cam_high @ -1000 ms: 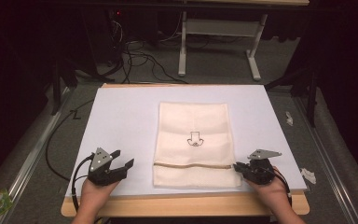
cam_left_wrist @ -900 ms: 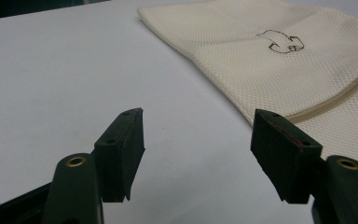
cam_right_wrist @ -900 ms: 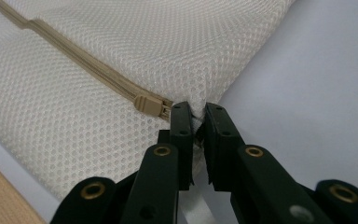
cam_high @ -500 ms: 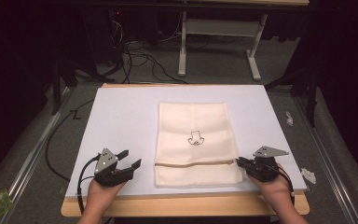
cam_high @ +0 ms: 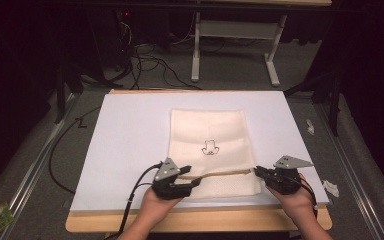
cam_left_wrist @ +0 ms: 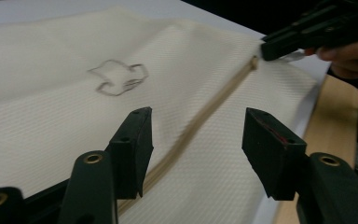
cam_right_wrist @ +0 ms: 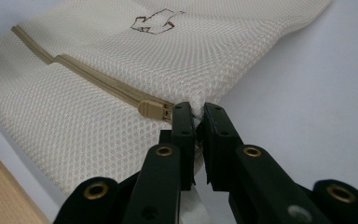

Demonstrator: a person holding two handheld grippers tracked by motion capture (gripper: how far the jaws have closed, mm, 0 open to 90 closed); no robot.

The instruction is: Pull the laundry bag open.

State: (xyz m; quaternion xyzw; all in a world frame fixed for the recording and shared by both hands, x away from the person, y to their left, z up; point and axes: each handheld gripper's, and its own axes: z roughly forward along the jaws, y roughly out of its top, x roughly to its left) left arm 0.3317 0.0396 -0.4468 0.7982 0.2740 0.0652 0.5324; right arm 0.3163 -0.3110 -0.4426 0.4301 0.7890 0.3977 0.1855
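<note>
One cream mesh bag [cam_high: 211, 150] lies flat mid-table [cam_high: 130, 125], soft and light (likely to bunch if tugged). The right gripper [cam_right_wrist: 195, 122] pinches its edge just beside the zip pull [cam_right_wrist: 153, 108], a sensible anchor. The left gripper [cam_left_wrist: 193, 133] hangs wide open astride the zipper [cam_left_wrist: 200, 119].

Right tool [cam_right_wrist: 196, 122] pinching mesh bag [cam_right_wrist: 121, 70] edge beside zipper pull [cam_right_wrist: 154, 109].
</note>
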